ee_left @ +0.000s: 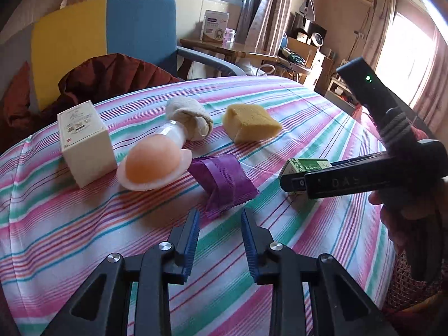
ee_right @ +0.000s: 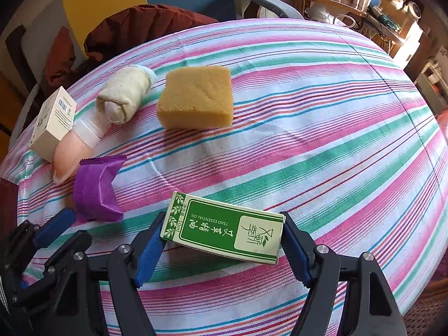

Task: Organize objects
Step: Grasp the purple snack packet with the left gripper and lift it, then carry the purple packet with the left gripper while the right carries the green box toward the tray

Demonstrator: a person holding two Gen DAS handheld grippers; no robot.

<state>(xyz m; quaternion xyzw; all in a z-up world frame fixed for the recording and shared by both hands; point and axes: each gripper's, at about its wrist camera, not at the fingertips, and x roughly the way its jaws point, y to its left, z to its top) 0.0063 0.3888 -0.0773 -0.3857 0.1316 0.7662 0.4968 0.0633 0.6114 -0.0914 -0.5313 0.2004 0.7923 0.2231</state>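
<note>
Glossy green carton (ee_right: 224, 232) clamped endwise in right jaws; left jaws narrowly open, empty.

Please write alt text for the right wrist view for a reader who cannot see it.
The right gripper clamps a green and white essential oil box by its ends above a striped tablecloth. Beyond lie a yellow sponge, a rolled towel and a purple packet.

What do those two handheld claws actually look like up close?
Both are black plastic frames with silver bolts. Each claw, left and right, has two fingers faced with ribbed blue pads. Seen from the left camera, the right one carries a black unit with a green light and dark cord wound around its body.
</note>
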